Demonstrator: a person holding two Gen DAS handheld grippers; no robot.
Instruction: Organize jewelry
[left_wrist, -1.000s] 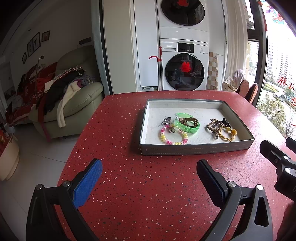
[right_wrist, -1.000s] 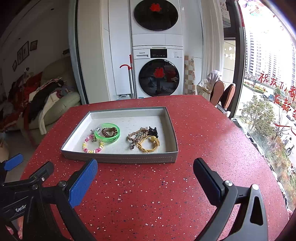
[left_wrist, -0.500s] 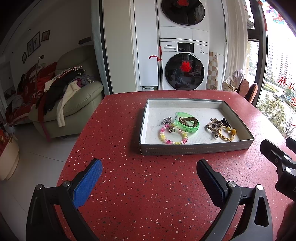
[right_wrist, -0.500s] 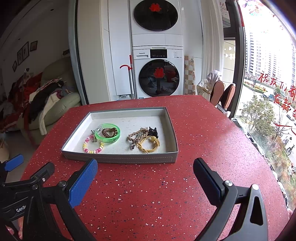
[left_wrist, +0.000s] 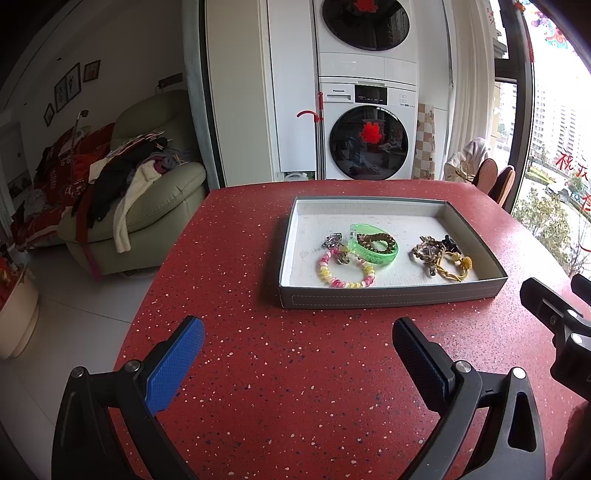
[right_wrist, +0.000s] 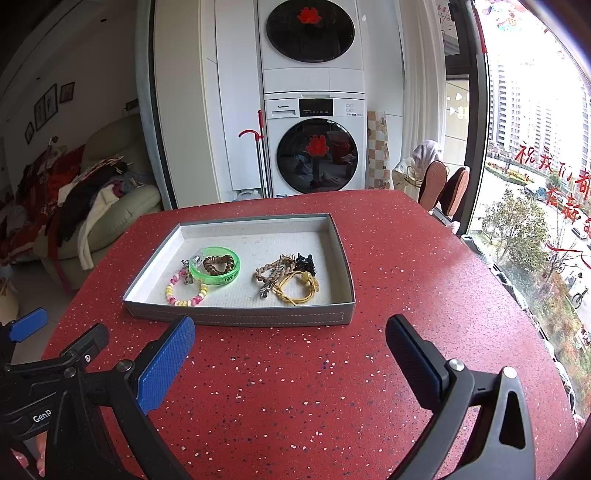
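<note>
A grey tray with a white lining sits on the red speckled table. Inside lie a pink and yellow bead bracelet, a green bangle with a brown coil hair tie in it, and a tangle of brown, black and yellow cord pieces. My left gripper hovers open in front of the tray. My right gripper is open too, near the tray's front wall. Neither holds anything.
The table's left edge drops to a tiled floor beside a green sofa piled with clothes. Stacked washing machines stand behind the table. Chairs and a large window are on the right. The right gripper's body shows at the left view's right edge.
</note>
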